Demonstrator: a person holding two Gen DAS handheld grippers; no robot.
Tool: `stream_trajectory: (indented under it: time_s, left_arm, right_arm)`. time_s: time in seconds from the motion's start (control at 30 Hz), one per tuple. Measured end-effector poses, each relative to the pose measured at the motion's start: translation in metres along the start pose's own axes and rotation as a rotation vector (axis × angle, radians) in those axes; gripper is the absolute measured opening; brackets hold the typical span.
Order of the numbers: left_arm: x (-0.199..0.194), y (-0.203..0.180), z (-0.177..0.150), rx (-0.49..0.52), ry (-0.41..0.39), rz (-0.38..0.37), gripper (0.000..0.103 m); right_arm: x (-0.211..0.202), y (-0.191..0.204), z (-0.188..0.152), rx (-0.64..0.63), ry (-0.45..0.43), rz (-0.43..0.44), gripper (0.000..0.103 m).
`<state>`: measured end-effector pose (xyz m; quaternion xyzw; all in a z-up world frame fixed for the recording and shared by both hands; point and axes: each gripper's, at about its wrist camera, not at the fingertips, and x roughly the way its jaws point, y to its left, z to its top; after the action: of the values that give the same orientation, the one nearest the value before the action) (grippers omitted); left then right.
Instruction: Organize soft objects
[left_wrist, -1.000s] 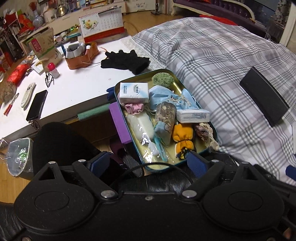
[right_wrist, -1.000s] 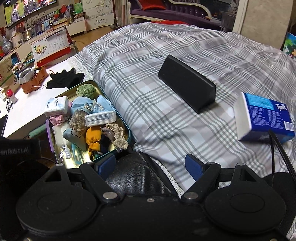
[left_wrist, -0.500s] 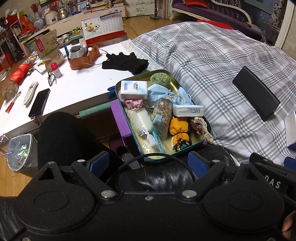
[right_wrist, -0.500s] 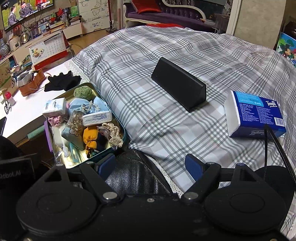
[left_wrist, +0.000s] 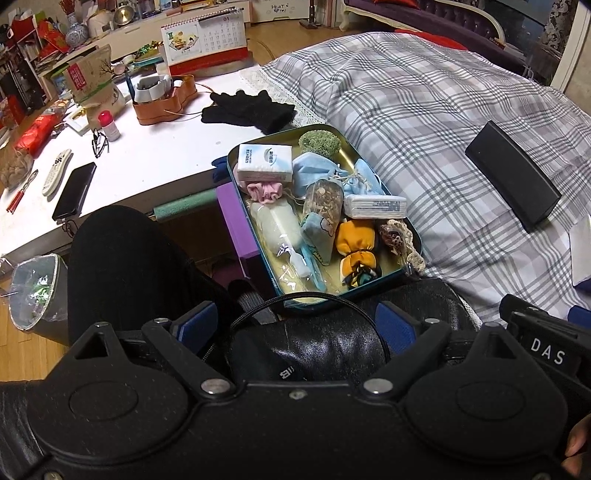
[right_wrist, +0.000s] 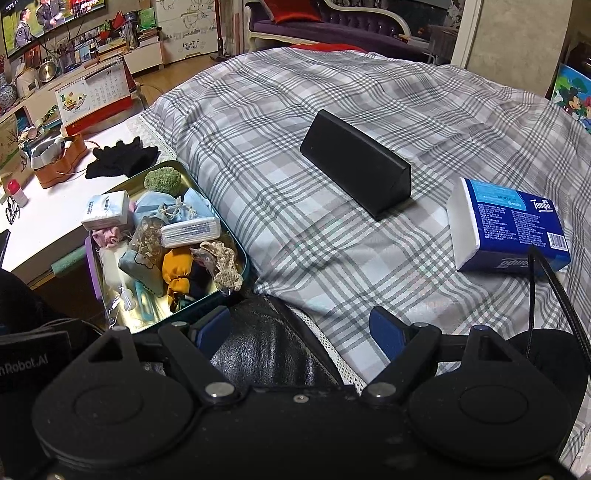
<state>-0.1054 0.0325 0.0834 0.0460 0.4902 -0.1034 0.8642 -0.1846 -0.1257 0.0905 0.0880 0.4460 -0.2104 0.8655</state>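
Note:
A green metal tin (left_wrist: 369, 168) (right_wrist: 229, 229) rests at the edge of the plaid bed, full of soft items: a white tissue pack (left_wrist: 265, 162), a pink scrunchie (left_wrist: 264, 192), a green pom-pom (left_wrist: 319, 142), an orange pouch (left_wrist: 356, 238) and a blue cloth bag (left_wrist: 317, 171). My left gripper (left_wrist: 295, 325) is open and empty, held back above the tin's near end. My right gripper (right_wrist: 301, 328) is open and empty over the bed's near edge, right of the tin. A blue tissue pack (right_wrist: 513, 225) lies on the bed at right.
A black wedge-shaped case (right_wrist: 356, 168) lies on the plaid blanket (right_wrist: 332, 110). Black gloves (left_wrist: 247, 110) lie on the white table (left_wrist: 147, 147) left of the tin, with a phone (left_wrist: 74, 192), a remote, a calendar and clutter. A bin (left_wrist: 33, 291) stands on the floor.
Both grippers have drawn back and up, so the tin and bed look smaller and further off. Nothing was taken hold of; the objects have not moved.

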Motion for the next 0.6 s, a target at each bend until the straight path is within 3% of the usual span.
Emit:
stream_trajectory:
  time_s: [0.6]
  left_arm:
    - [0.003, -0.0016, -0.0023, -0.004, 0.019, -0.017, 0.09]
  right_arm:
    - [0.0, 0.0012, -0.0044, -0.002, 0.0, 0.001, 0.081]
